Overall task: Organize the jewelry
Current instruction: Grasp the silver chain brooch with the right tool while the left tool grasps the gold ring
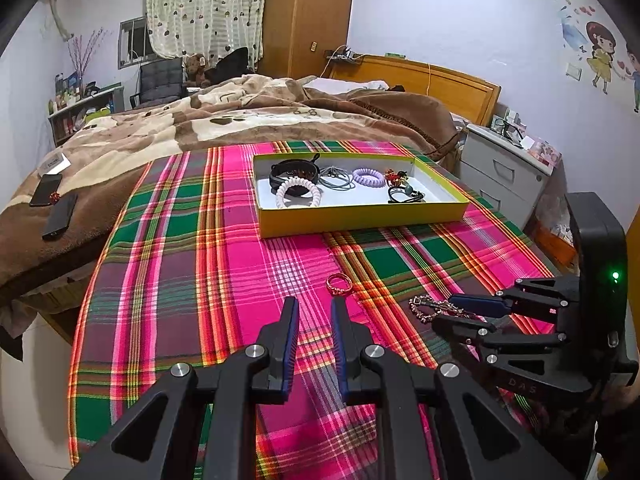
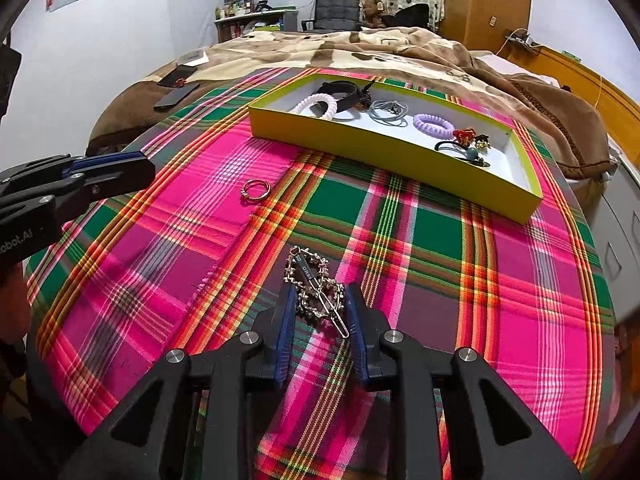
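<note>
Your right hand-held gripper (image 2: 320, 312) has its two blue fingers spread, one on each side of the sparkly gold metal hair clip (image 2: 318, 292). The fingers sit just beside the clip, and I cannot tell if they touch it yet. The clip lies flat on the pink and green checked cloth (image 2: 440, 280) of the desk, near the edge closest to you. Its long side runs the same way your fingers point, so a squeeze should catch it across its thin side.

Your left hand-held gripper (image 1: 314, 316) is spread too and holds nothing. The small gold ring (image 1: 339, 283) lies just past its tips, a bit to the right. This hand is nearer to it.

The flat yellow cardboard box (image 1: 360, 220) with hair ties waits farther back, toward the far edge.
</note>
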A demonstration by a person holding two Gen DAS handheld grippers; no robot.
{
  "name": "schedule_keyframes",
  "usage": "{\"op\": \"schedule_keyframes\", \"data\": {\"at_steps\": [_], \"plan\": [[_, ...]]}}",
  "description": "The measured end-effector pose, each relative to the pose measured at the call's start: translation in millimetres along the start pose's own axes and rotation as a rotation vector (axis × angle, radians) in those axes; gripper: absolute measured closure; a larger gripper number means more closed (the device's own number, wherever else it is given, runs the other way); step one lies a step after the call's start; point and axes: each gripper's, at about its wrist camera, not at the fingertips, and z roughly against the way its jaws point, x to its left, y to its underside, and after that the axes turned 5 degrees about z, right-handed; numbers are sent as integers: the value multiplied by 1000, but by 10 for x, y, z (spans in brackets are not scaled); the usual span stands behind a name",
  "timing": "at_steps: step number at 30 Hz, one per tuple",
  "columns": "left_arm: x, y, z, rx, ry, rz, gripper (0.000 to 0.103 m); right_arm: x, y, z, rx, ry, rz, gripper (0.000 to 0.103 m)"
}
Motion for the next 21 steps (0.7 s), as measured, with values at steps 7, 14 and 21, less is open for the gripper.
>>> {"op": "schedule_keyframes", "data": {"at_steps": [7, 14, 21], "plan": [[-69, -52, -155, 23, 25, -11, 88, -47, 30, 42, -11, -6, -42, 78], [-172, -132, -401, 75, 59, -25, 75, -155, 46, 116, -32, -4, -94, 78], [-286, -154, -697, 144, 31, -41, 71, -270, 58, 157, -46, 0, -128, 78]]}}
